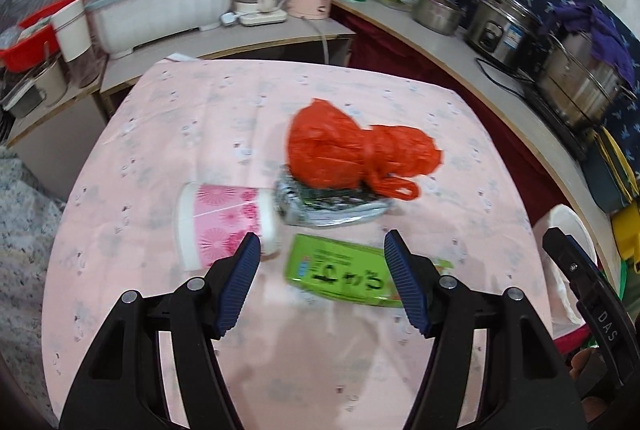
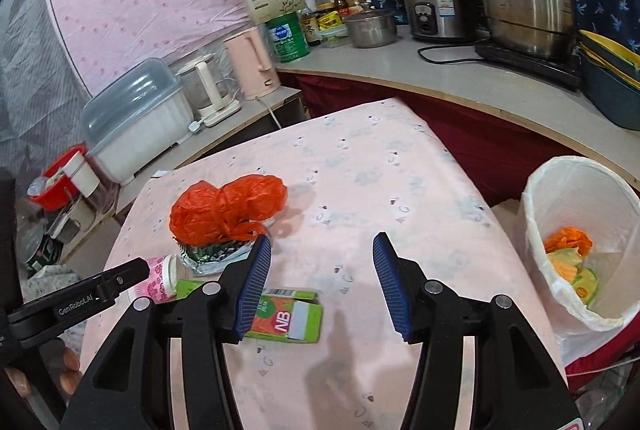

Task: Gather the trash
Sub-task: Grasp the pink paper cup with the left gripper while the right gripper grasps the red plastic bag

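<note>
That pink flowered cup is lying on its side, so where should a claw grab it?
Probably across the middle of the pink cup, coming from above with one finger on each long side. It lies flat on the tablecloth, its round wall exposed; its base nearly touches the foil wrapper.

foil wrapper (image 1: 332, 206) half under orange bag (image 1: 352, 154), bin (image 2: 580, 242) edge-cropped

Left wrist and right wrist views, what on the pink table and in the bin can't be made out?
- Crumpled silver foil wrapper: mostly hidden under the orange plastic bag, both views.
- Green cardboard box: part hidden behind the right hand-held gripper finger.
- White-lined trash bin: bottom hidden by its wall.
</note>
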